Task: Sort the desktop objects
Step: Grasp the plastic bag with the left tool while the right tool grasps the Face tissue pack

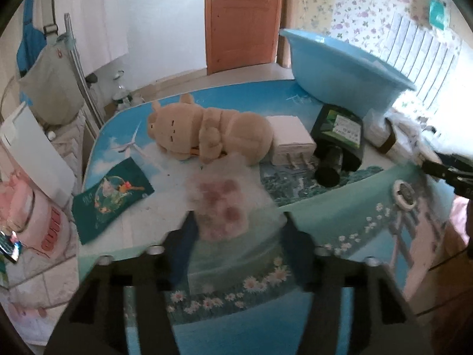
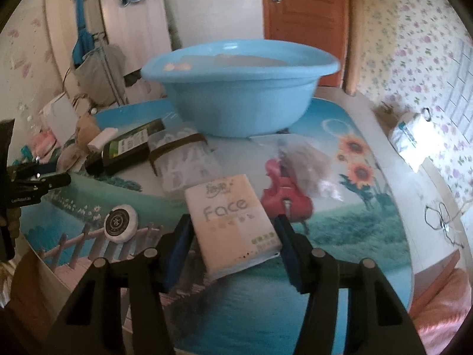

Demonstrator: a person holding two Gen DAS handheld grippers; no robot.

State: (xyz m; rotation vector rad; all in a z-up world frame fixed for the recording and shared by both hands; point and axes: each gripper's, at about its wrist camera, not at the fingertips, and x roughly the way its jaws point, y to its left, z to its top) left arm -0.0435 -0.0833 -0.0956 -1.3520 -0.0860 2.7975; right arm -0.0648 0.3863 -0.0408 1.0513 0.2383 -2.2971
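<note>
A: What does the left gripper have?
B: It looks pinched on a blurry clear packet of pink pieces, above the table.
A: And the right gripper?
B: Spread around the tissue pack, pads not pressing; the blue basin stands behind.

Each hand-held gripper has black angular arms, silver pivot screws and dark blue pads.
</note>
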